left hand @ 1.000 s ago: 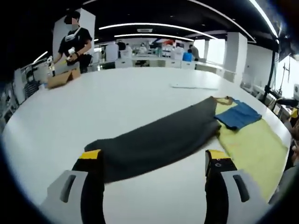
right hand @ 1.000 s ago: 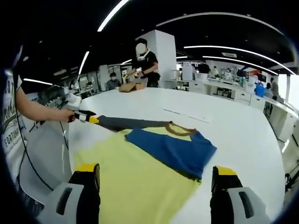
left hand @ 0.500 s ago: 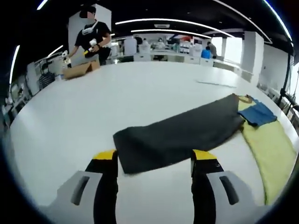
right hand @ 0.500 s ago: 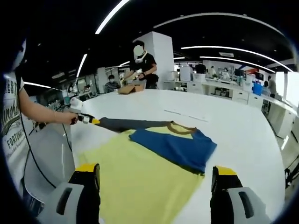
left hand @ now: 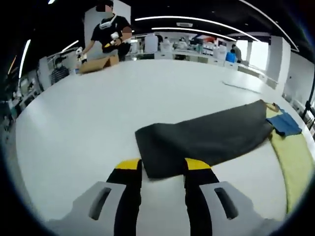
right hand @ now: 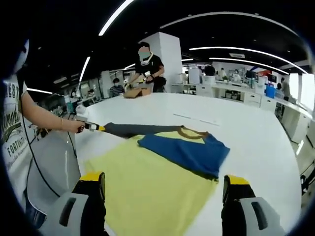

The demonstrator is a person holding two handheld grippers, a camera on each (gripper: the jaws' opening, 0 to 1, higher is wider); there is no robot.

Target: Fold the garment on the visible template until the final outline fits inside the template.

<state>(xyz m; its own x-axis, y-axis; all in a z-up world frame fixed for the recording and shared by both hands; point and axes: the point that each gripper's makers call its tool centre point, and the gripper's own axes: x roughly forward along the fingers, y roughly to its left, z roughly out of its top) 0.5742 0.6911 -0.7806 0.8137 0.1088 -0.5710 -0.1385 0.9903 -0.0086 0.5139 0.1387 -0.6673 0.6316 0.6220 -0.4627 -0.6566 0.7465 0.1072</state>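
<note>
Currently, in the left gripper view, the left gripper point(left hand: 162, 167) sits low over a wide white counter point(left hand: 88, 113), its two yellow-tipped jaws drawn close together around the near corner of a dark grey sleeve point(left hand: 206, 137); the cloth edge lies between the jaws, and they appear clenched on it. The sleeve stretches away from the gripper toward the right, flat on the counter, and joins a garment point(left hand: 285, 124) whose blue folded part rests on a pale yellow template point(left hand: 295, 162) at the right edge. Far across the counter, a person in black point(left hand: 112, 34) stands bent over a brown cardboard box point(left hand: 96, 64). In the right gripper view, the right gripper point(right hand: 165, 184) hovers above the near side of the yellow template point(right hand: 147, 191), its jaws spread wide apart and holding nothing. The garment point(right hand: 184, 152) lies across the far half of the template, its blue body folded with a brown collar at the top, touching the yellow sheet beneath. The grey sleeve point(right hand: 133, 129) runs out to the left past the template edge, where the left gripper point(right hand: 93, 127), held in a person's hand point(right hand: 76, 127), pinches its end. The counter point(right hand: 256, 142) is white and broad.
</note>
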